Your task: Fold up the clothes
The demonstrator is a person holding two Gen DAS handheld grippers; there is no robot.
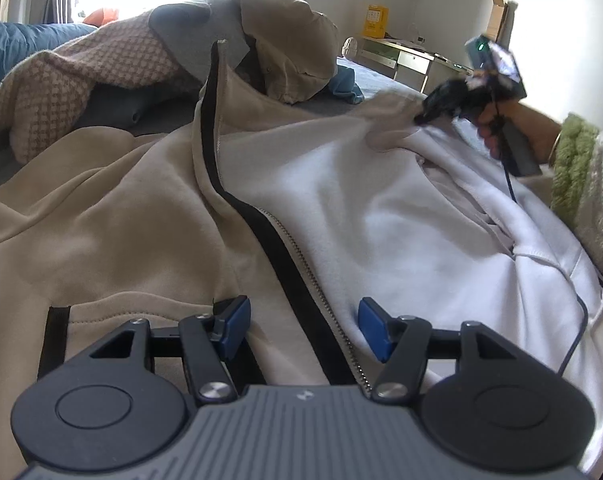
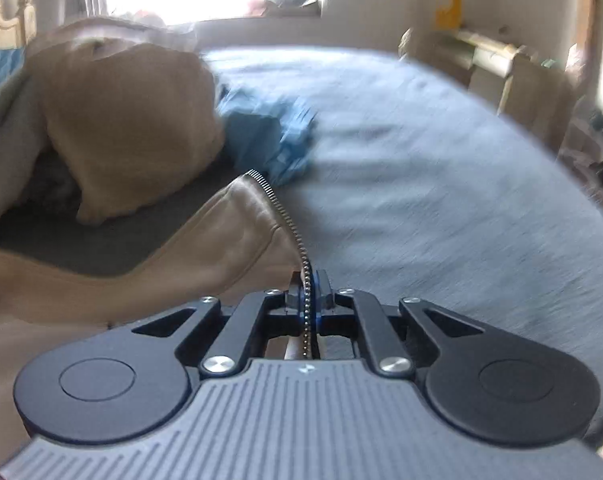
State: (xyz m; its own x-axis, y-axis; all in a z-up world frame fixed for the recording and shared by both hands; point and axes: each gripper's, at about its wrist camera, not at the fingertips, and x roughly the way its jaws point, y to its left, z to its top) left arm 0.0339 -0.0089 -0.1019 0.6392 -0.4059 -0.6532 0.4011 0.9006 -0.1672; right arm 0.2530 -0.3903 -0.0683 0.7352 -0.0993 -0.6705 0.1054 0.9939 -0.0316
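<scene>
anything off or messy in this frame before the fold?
Yes: the beige zip jacket lies open and rumpled, its white lining turned up and one zipper edge lifted off the bed in the shut right gripper. The left gripper hangs open over the zipper. Behind, unfolded clothes sit heaped.

A broad stretch of grey-blue bedspread (image 2: 421, 184) is left bare to the right of the beige zip-up jacket with a white fleece lining (image 1: 121, 220), and passage is offered there. The far left is blocked by a heap of beige, grey and checked clothes (image 1: 181, 48); a crumpled blue cloth (image 2: 277, 140) is lodged just beside it.
</scene>
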